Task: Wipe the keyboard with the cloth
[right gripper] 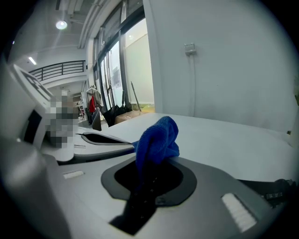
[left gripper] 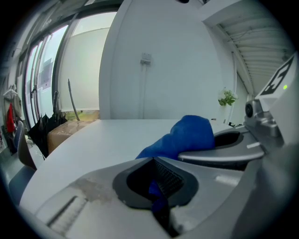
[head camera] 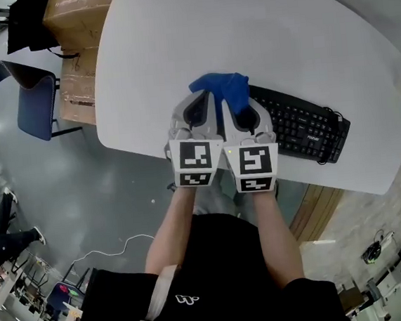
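A bunched blue cloth (head camera: 222,91) is held just above the white table (head camera: 175,39), at the left end of the black keyboard (head camera: 299,122). Both grippers sit side by side near the table's front edge. My left gripper (head camera: 197,107) is shut on a corner of the cloth (left gripper: 187,135); a blue fold shows between its jaws (left gripper: 159,189). My right gripper (head camera: 242,111) is shut on the cloth (right gripper: 156,137) too, which rises out of its jaws (right gripper: 147,179). The keyboard lies to the right of both grippers, partly hidden under the right one.
Cardboard boxes (head camera: 79,34) stand off the table's left side, beside a blue chair (head camera: 36,105). A white cable (head camera: 114,249) lies on the grey floor. A person's legs (head camera: 4,242) show at the far left.
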The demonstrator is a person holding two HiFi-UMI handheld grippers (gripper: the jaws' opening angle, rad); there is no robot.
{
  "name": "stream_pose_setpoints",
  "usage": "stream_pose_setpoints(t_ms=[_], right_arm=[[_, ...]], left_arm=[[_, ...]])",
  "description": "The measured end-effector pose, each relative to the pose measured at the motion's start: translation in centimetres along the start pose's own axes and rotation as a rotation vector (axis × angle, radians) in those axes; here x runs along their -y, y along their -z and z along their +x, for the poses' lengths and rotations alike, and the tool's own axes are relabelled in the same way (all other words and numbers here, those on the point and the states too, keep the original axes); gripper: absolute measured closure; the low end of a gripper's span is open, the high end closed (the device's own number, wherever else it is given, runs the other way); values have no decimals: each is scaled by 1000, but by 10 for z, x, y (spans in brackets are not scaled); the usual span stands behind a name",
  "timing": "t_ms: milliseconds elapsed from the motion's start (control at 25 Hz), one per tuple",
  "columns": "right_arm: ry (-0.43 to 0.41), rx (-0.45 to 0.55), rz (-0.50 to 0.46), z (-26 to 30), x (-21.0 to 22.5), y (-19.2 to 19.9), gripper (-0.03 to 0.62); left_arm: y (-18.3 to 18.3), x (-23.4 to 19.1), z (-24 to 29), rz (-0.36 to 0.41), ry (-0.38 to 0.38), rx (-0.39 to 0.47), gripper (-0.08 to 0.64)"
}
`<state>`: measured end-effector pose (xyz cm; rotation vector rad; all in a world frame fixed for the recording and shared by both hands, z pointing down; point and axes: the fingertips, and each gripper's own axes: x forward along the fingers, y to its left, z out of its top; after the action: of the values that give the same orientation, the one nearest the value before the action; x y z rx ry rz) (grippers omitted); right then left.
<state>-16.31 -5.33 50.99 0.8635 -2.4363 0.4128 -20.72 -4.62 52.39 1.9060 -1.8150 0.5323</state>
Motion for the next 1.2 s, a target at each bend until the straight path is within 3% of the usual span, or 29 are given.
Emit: stream_pose_setpoints(t_ms=[1200], right_arm=[[118, 10, 94, -60, 81, 32, 520]], left_arm=[[-9, 103, 24, 63, 139, -33, 561]])
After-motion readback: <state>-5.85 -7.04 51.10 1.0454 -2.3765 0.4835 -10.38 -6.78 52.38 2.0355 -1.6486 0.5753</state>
